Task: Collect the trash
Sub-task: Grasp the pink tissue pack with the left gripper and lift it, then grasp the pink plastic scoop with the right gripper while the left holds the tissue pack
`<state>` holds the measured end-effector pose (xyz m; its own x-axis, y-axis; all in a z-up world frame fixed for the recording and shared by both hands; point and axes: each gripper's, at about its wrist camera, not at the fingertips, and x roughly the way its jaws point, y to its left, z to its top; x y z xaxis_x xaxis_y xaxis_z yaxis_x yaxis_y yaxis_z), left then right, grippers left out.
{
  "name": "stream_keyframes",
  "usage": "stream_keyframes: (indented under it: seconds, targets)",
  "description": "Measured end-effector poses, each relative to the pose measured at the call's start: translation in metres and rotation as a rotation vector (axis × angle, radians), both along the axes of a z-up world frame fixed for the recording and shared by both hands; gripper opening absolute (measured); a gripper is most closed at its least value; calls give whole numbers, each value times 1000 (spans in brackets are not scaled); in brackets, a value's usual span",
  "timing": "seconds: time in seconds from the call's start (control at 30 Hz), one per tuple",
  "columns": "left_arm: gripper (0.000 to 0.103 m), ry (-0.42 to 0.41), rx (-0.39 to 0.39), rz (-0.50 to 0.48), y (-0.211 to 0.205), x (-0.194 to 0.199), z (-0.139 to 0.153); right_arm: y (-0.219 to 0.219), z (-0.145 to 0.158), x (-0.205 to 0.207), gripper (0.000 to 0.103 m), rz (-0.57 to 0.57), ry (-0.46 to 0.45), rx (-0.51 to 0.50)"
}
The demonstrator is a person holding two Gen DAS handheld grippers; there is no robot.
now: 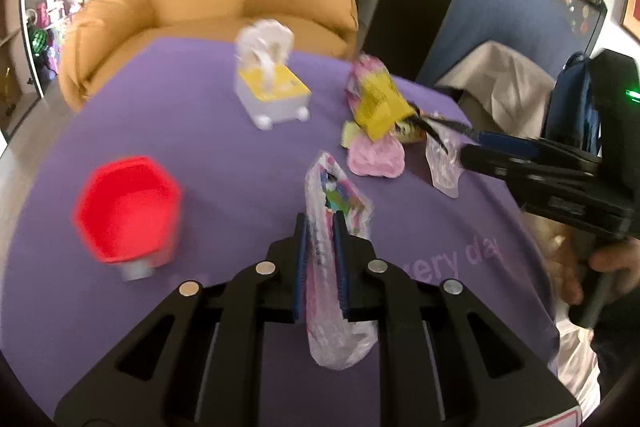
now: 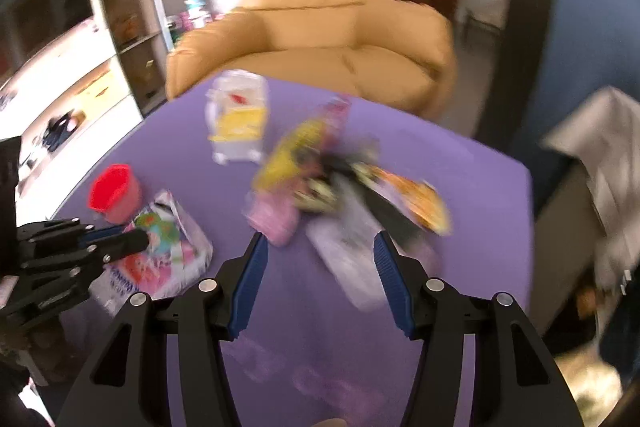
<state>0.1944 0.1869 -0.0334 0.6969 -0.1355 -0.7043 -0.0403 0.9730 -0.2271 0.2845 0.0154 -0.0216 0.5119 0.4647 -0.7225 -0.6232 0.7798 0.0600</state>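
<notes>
purple cloth (image 1: 168,115) still has most trash on it. left gripper (image 1: 320,223) is clamped on a printed plastic wrapper (image 1: 340,203) just beside the red cup (image 1: 124,207), likely the bin; cup looks empty. right gripper (image 2: 320,243) hangs with jaws apart, holding nothing, over the wrapper pile (image 2: 320,183). early stage.

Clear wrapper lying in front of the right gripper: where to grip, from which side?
Take the clear wrapper across its near end, coming from above and the near side. It lies flat and long on the purple cloth, narrower than the open right gripper.
</notes>
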Motion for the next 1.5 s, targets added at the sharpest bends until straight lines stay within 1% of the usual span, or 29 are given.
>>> stream_keyframes:
  seconds: [0.07,0.17,0.23,0.33,0.37,0.43,0.5,0.57,0.67,0.7,0.77,0.8,0.87,0.97,1.0,1.03,1.13,1.17,1.2,1.23,1.27,1.33,1.37,1.4,1.5]
  targets:
    - [12,-21,2,24,14,-9,7,23,3,3,52,46,-10,8]
    - [12,-45,17,77,36,-17,13,73,5,16,52,106,-24,16]
    - [12,-48,9,114,51,-21,11,97,5,26,52,112,-34,10]
    - [12,-49,4,146,66,-26,9,136,-4,52,52,106,-6,-5]
    - [12,-49,6,152,68,-28,9,146,-8,60,52,95,7,-12]
    - [12,-37,-7,163,75,-28,5,159,-17,71,54,48,5,-36]
    - [12,-29,-14,167,80,-30,3,167,-28,82,63,10,11,-69]
    - [12,-27,-18,165,81,-31,2,168,-39,90,63,-37,26,-87]
    - [12,-28,-36,159,82,-31,0,160,-45,93,63,-54,73,-57]
    - [12,-28,-45,159,83,-31,-1,160,-43,90,63,-52,70,-51]
    - [12,-24,-61,160,87,-30,-4,151,-28,80,63,-20,24,-37]
    - [12,-20,-72,158,88,-29,-5,143,-17,73,63,-5,-14,-43]
    - [12,-23,-73,152,88,-28,-5,125,-2,63,63,16,-59,-53]
    - [12,-25,-73,133,84,-24,-5,100,2,63,63,-17,-108,-127]
    - [12,-26,-71,129,81,-23,-5,90,-2,65,63,-27,-101,-149]
    - [12,-26,-70,125,78,-22,-5,82,-8,68,63,-36,-71,-159]
    - [12,-25,-69,116,72,-21,-5,66,-29,73,63,-14,48,-130]
    - [12,-25,-67,115,71,-21,-5,63,-32,72,63,-8,52,-120]
    - [12,-22,-65,114,70,-22,-4,62,-33,67,60,-4,31,-121]
    - [12,-20,-63,115,69,-22,-4,61,-32,63,55,-3,15,-125]
    - [12,-17,-62,115,68,-22,-4,61,-30,59,39,-2,3,-123]
    - [12,-14,-62,113,66,-22,-3,58,-23,54,27,4,5,-88]
    - [12,-14,-62,112,65,-22,-2,55,-15,51,17,8,1,-67]
    - [12,-14,-62,110,63,-22,-1,55,-10,48,11,8,-11,-61]
    - [12,-20,-59,98,56,-23,4,46,14,34,10,19,-67,-33]
